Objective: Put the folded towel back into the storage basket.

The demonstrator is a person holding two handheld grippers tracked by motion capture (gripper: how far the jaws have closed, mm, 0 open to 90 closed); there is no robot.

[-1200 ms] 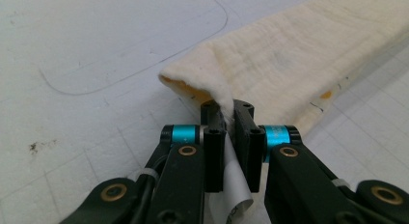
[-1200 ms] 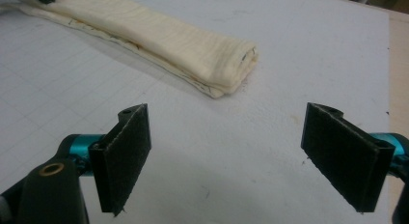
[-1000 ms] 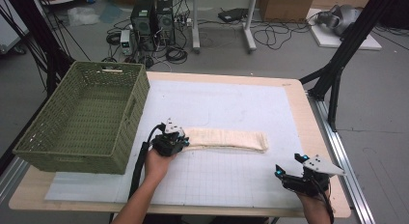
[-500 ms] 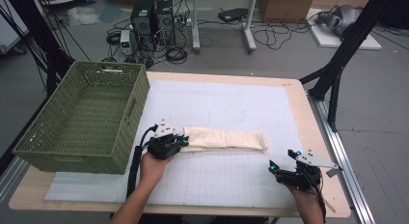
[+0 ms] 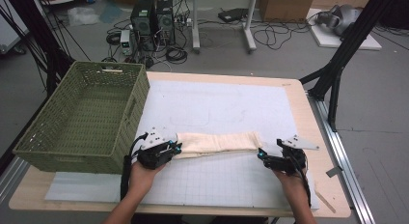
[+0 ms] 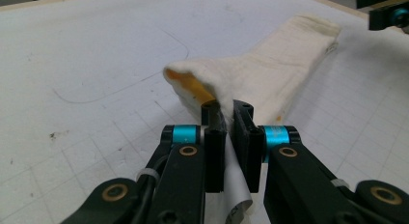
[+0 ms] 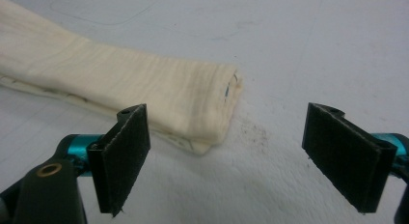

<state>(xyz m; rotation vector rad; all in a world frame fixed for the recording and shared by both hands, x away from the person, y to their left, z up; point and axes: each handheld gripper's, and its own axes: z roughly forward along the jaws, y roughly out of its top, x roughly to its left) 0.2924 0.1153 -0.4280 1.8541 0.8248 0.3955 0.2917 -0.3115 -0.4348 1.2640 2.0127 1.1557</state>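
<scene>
Wooden table (image 5: 316, 137) with white grid mat (image 5: 226, 105) on top; green wicker basket (image 5: 82, 115) at left edge, folded cream cloth (image 5: 217, 142) on mat.

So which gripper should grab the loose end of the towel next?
The right gripper. Its jaws stand wide open just short of the folded cream towel's free end, so it probably only needs to move forward and close. The left gripper is already shut on the towel's other end, beside the green basket.
</scene>
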